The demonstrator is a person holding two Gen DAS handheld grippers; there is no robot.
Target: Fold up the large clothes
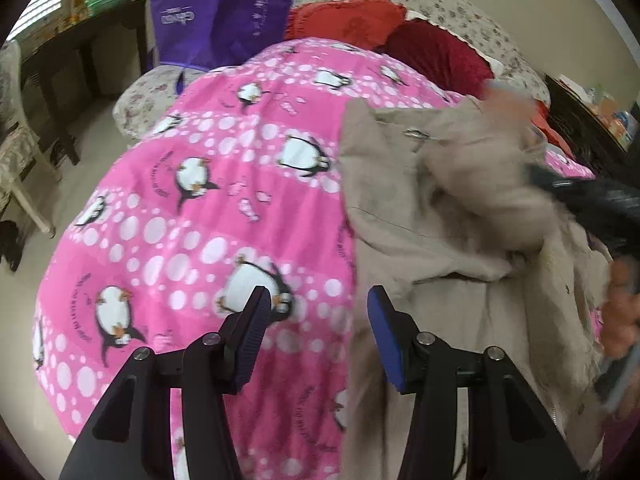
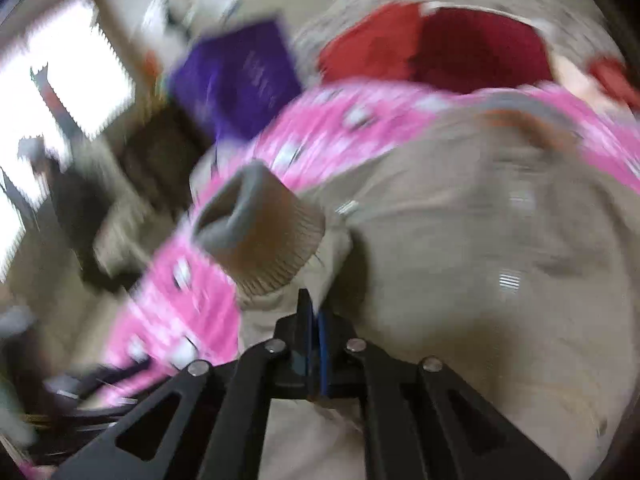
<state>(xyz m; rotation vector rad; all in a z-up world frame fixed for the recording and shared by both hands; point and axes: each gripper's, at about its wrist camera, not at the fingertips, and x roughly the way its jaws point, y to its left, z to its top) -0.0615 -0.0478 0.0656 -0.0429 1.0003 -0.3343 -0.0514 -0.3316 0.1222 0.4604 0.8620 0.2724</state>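
Right beside left hand-held gripper [image 1: 316, 312]: coat [image 1: 460, 216]

Soft, even daylight fills both views, coming from a window [image 2: 60, 64] that is blown out to white in the right wrist view. The left wrist view is mostly sharp, blurring only at its right edge. The right wrist view is smeared by motion throughout, and fisheye bending curves both frames toward dark corners.
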